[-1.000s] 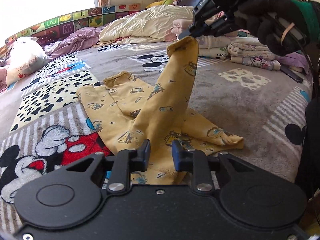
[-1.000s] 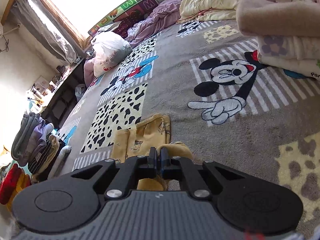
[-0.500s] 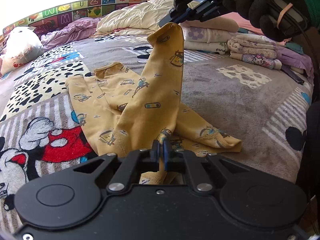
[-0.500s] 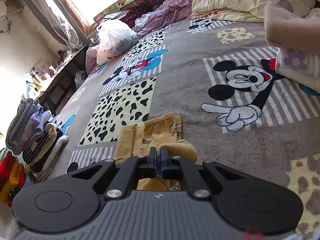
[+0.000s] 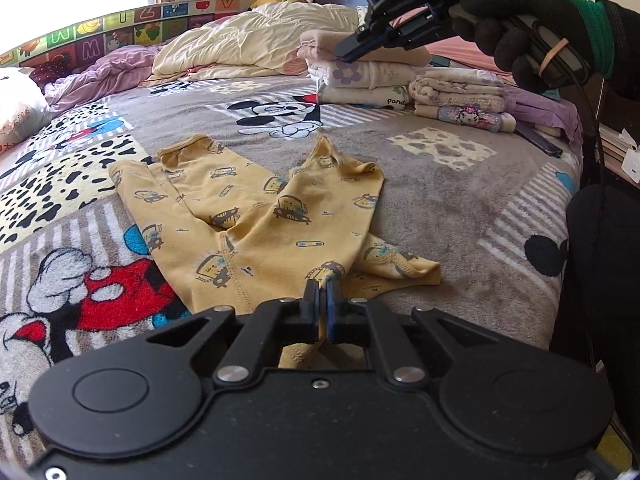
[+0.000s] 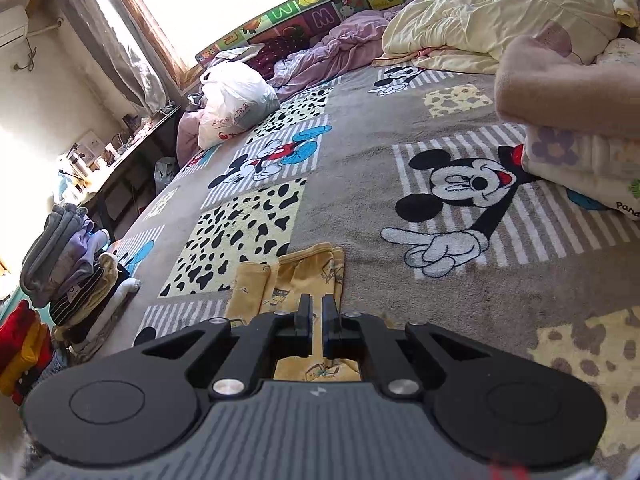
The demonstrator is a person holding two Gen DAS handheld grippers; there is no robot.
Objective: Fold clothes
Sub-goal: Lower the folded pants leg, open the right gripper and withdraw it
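Note:
Yellow printed children's trousers [image 5: 260, 220] lie on the Mickey Mouse blanket [image 5: 440, 184], one leg folded across the other. My left gripper [image 5: 322, 300] is shut on the trousers' near edge. My right gripper [image 5: 348, 50] hovers above the far leg end, apart from the cloth; in its own view [image 6: 315, 312] the jaws stand slightly apart and empty, with the trousers [image 6: 296, 276] below.
Stacks of folded clothes [image 5: 372, 76] sit at the far right of the bed. A cream quilt [image 5: 256, 44] and purple bedding [image 5: 100, 76] lie at the back. A white bag [image 6: 232, 104] and clothes piles [image 6: 68, 256] are at the left.
My right gripper let go of the trouser leg, which dropped flat across the other leg. My left gripper closed on the near edge.

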